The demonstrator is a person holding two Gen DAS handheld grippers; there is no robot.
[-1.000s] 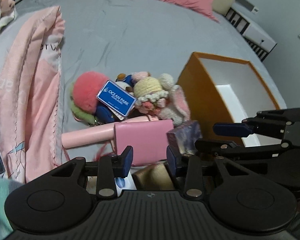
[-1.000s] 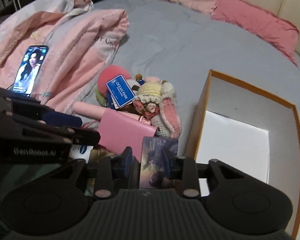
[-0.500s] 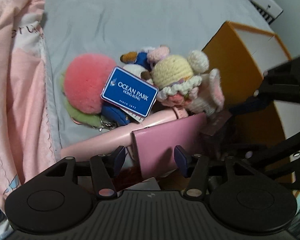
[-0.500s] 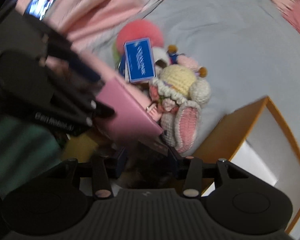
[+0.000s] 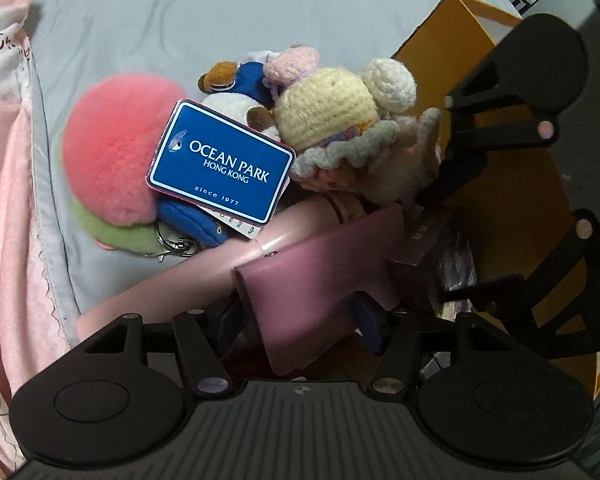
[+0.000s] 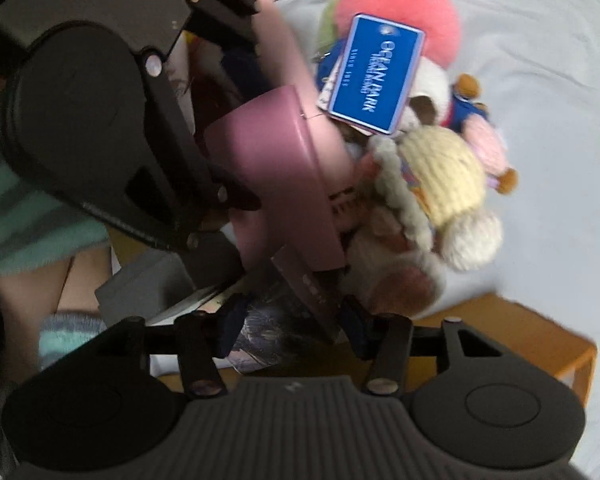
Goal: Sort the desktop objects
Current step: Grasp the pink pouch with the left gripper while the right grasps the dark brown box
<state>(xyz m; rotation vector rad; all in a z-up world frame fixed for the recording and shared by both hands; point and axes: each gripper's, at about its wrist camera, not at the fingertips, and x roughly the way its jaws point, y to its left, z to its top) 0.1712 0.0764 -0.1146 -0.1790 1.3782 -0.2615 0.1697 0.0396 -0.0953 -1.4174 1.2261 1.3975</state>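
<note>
My left gripper (image 5: 296, 318) is open with its fingers on either side of a pink flat case (image 5: 320, 276), which lies tilted on a pink tube (image 5: 204, 280). My right gripper (image 6: 290, 326) is open over a dark purple picture card (image 6: 268, 340) and the lower end of the pink case (image 6: 284, 184). A heap of plush toys lies beyond: a pink pompom (image 5: 116, 152), a blue Ocean Park tag (image 5: 220, 164), a cream crocheted doll (image 5: 332, 112). The orange box (image 5: 512, 184) stands at the right.
A pink blanket (image 5: 4, 200) lies along the left on the grey bed sheet (image 5: 160, 20). The right gripper's body (image 5: 532, 80) crowds the space in front of the orange box. A grey box (image 6: 156, 280) lies near the person's leg.
Both grippers have dropped closer to the heap. The right gripper has opened and no longer grips the picture card. The left fingers now straddle the pink case.
</note>
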